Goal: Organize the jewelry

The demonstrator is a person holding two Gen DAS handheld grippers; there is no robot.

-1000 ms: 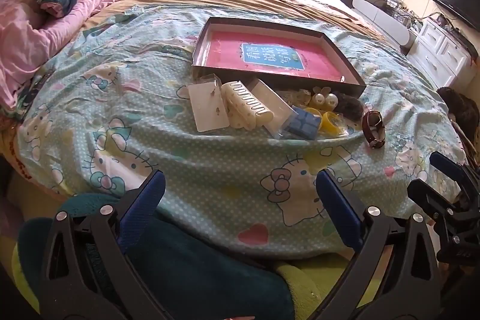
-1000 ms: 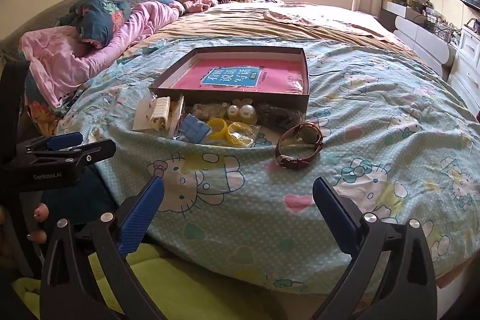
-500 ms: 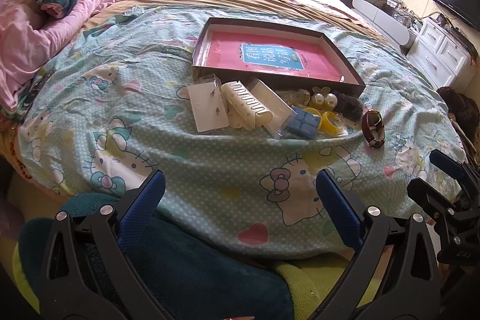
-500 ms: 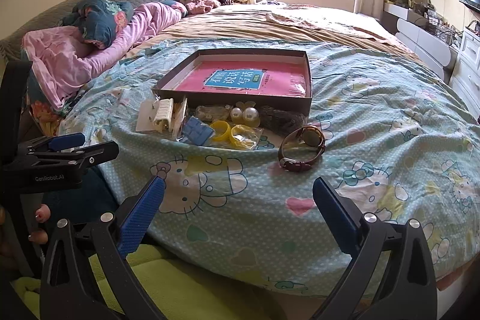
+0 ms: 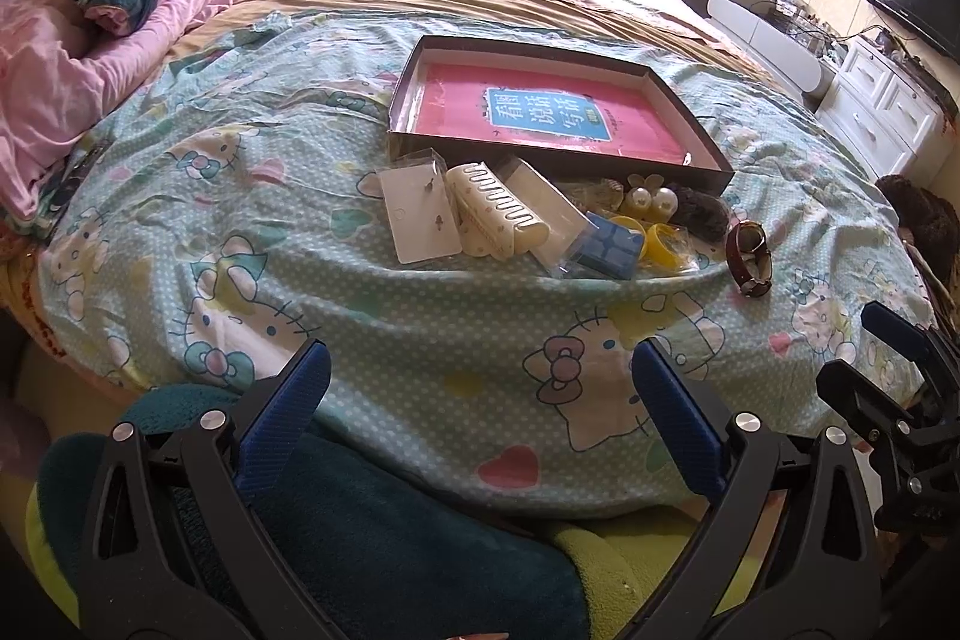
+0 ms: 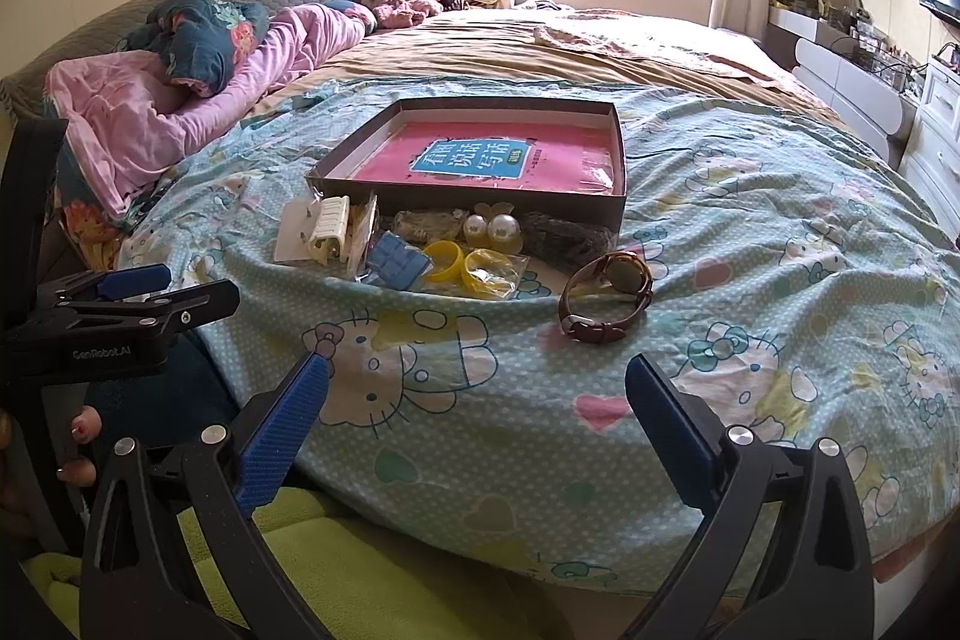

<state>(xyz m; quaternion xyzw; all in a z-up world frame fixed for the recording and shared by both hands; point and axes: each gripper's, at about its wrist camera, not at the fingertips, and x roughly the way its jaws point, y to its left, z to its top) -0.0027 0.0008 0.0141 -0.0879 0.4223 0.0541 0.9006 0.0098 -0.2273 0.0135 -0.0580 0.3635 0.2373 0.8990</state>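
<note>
Where box wall (image 6: 468, 205) blocks, perhaps bagged trinkets (image 6: 429, 223)

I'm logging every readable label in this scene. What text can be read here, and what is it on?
"看图说话写话": blue label on the pink book lying in the box.
"GenRobot.AI": side of the left gripper.
Small print on the yellow tab by the book's label: too small to read.

The bed cover (image 5: 288, 280) is pale turquoise with white dots, cartoon cats and pink hearts. The box (image 5: 690, 136) is dark brown outside, its floor pink with a blue label. The watch (image 6: 606, 301) has a maroon strap, the bangles (image 6: 474, 268) are yellow, the comb (image 5: 498, 214) cream. Both tongs (image 5: 480, 400) (image 6: 477, 406) are black with blue pads.
</note>
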